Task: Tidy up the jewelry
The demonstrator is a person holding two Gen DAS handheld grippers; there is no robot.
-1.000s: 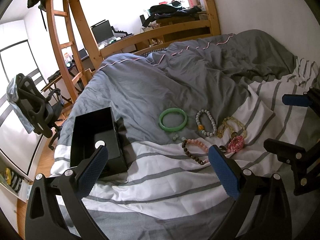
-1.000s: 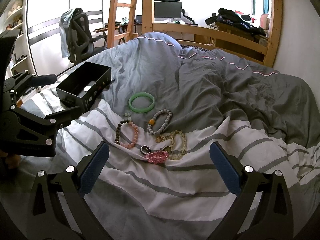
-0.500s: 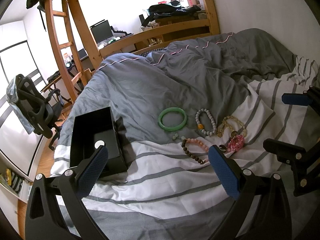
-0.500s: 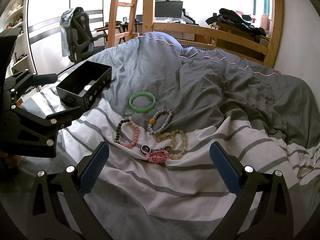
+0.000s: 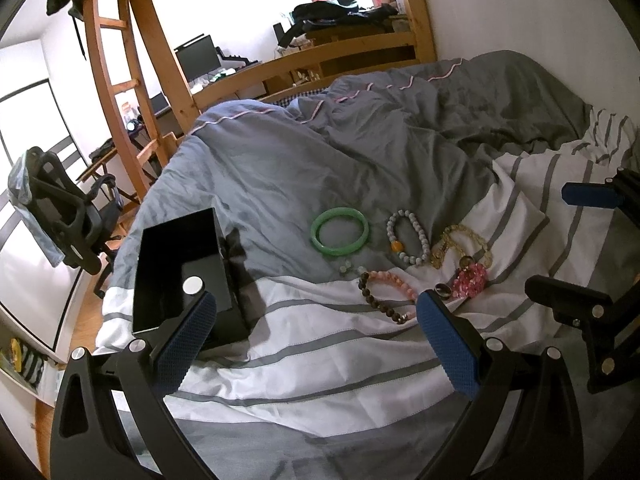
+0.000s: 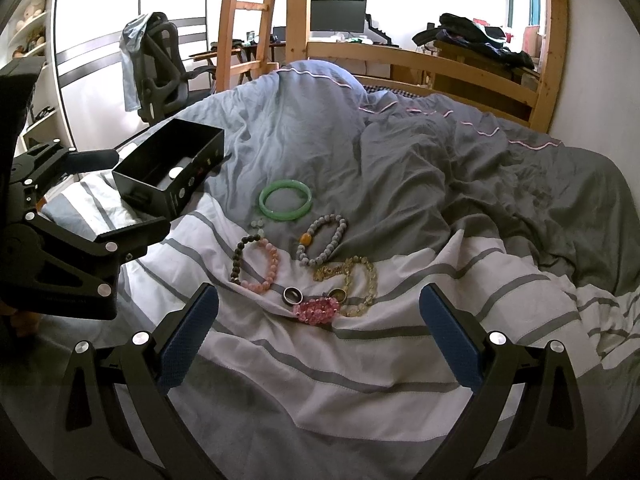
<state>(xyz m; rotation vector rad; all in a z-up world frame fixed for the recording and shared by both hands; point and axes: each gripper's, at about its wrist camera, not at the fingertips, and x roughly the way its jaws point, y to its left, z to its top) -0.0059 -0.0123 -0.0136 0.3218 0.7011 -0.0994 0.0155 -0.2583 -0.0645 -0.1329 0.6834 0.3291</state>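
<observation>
A green bangle [image 6: 285,199], a grey bead bracelet [image 6: 323,240], a pink-and-brown bracelet [image 6: 254,264], a yellow bracelet [image 6: 352,283], a pink cluster [image 6: 318,309] and a ring [image 6: 293,295] lie clustered on the striped duvet [image 6: 360,360]. The open black box [image 6: 168,168] sits to their far left. The left gripper [image 5: 316,344] and the right gripper [image 6: 318,340] both hover near the jewelry with fingers wide apart, holding nothing.

Bed [image 6: 400,360]: bracelets [image 6: 288,268], black box [image 6: 168,176].

Five bracelets [image 6: 285,199], two rings [image 6: 293,295], one black box [image 6: 168,168], two small beads [image 6: 258,224].
</observation>
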